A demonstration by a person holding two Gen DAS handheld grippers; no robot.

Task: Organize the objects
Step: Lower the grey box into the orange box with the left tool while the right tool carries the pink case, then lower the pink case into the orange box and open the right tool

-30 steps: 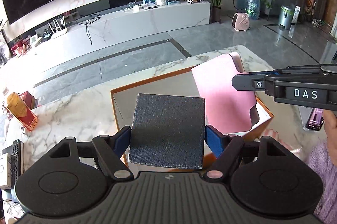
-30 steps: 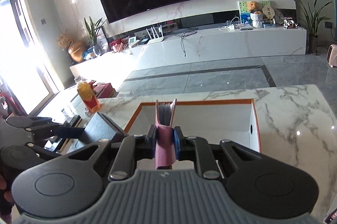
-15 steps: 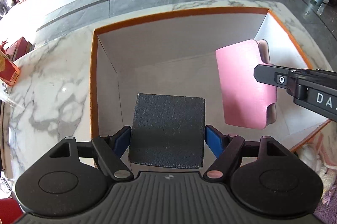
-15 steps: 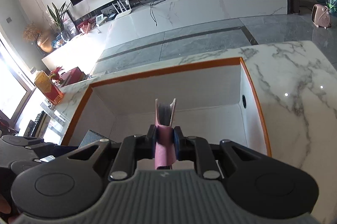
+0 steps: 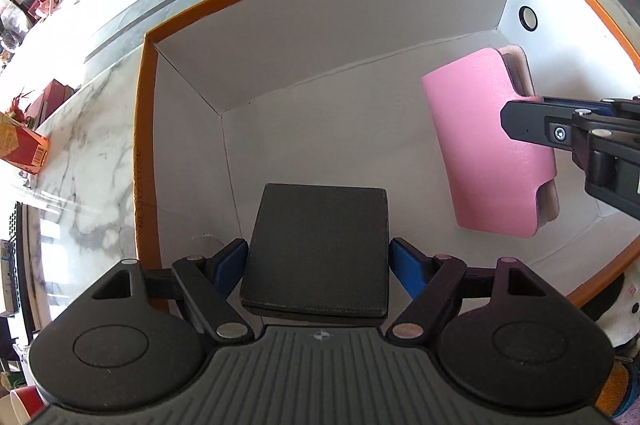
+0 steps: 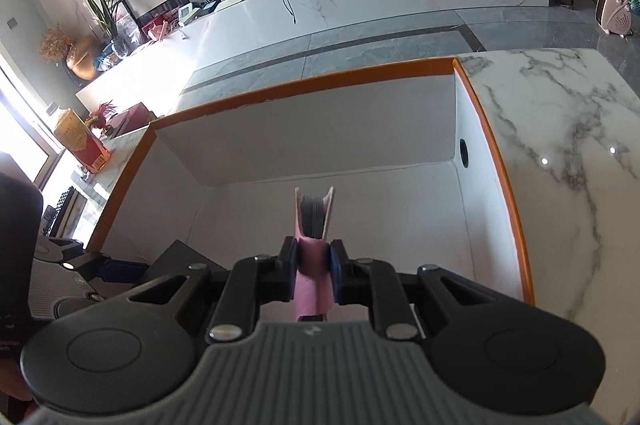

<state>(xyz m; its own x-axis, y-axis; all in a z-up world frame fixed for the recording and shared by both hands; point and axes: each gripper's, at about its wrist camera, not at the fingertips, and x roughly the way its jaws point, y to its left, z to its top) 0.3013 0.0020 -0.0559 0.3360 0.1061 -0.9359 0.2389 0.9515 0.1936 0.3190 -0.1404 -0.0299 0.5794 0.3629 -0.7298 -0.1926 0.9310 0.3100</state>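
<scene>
A: Box (image 5: 141, 145) first — white inside, orange rim, sitting on the marble table (image 5: 92, 153). Both items hang over its floor, neither set down yet as far as I can tell.

B: What is each claw doing?

A: Left gripper (image 5: 318, 257) is clamped on the dark square pad (image 5: 318, 245) by its side edges. Right gripper (image 6: 314, 263) is pinched shut on the pink wallet (image 6: 310, 265), near its spine.

B: Where do they sit in the box?

A: In the left wrist view, the pad is toward 6 o'clock and the wallet toward 3 o'clock, well apart.

B: How would you finish well?

A: Lower each until it meets the floor, then release; dropping from height could tip the wallet. Keep the two claws apart, and keep the wallet clear of the 3 o'clock wall.

B: Which way does the wallet point?

A: Its long axis runs roughly 12 to 6 in that view, leaning slightly toward 11. It stands on edge, broad faces sideways, open pages away from the right claw. Laying it flat looks steadier.
</scene>
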